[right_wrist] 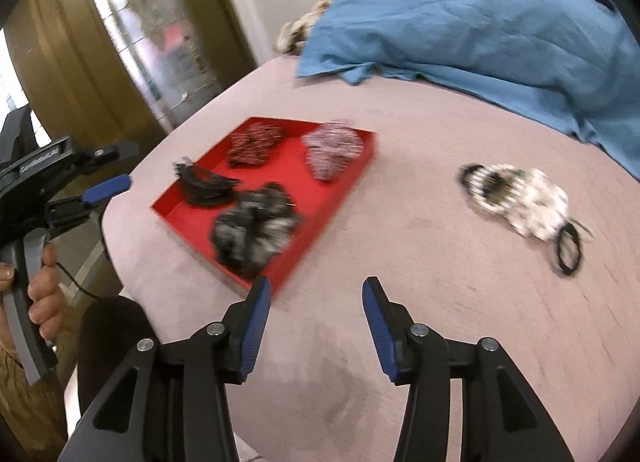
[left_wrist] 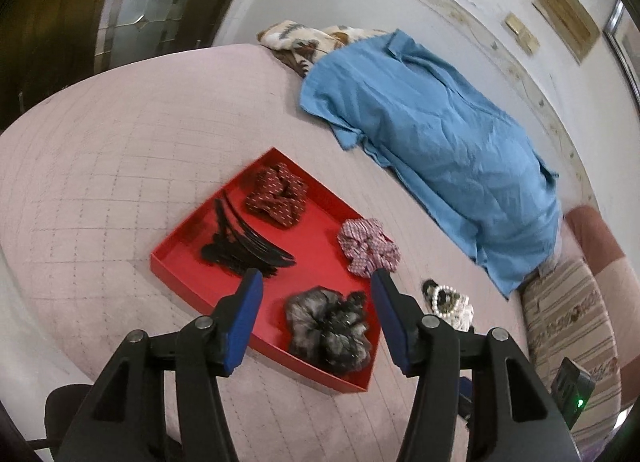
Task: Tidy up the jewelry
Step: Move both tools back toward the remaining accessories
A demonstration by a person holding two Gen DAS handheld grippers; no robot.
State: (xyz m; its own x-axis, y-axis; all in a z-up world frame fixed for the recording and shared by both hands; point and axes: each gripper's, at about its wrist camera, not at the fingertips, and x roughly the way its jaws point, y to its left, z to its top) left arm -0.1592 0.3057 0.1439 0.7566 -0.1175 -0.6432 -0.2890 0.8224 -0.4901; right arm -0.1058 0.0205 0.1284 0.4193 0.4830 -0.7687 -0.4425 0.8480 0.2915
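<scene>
Right now my left claw [left_wrist: 316, 282] has its two blue fingers wide apart, and nothing is between them. It hangs over the near edge of the red tray [left_wrist: 316, 258], which sits on the pink bed [left_wrist: 100, 165]. My right claw [right_wrist: 316, 288] is spread apart too and holds nothing; it hangs over bare bed cover just beside the near edge of the tray [right_wrist: 296, 177]. At the left side of the right view I can see a hand [right_wrist: 42, 282] holding the left claw's handle. Closest to me in the tray is a fluffy grey and black scrunchie [left_wrist: 328, 326]. Next to it, toward the left, lies a bunch of black hair clips [left_wrist: 240, 246]. Farther back in the tray are a pink checked scrunchie [left_wrist: 368, 246], which leans on the right wall, and a dark red dotted scrunchie [left_wrist: 276, 197]. Out on the bed, to the right of the tray and well apart from it, is a little pile of white beads and hair ties [right_wrist: 520, 201], with a black hair tie [right_wrist: 568, 250] at its near end. Far back, a blue shirt [left_wrist: 440, 141] is spread over the bed, with a leafy cloth [left_wrist: 296, 41] beyond it.
</scene>
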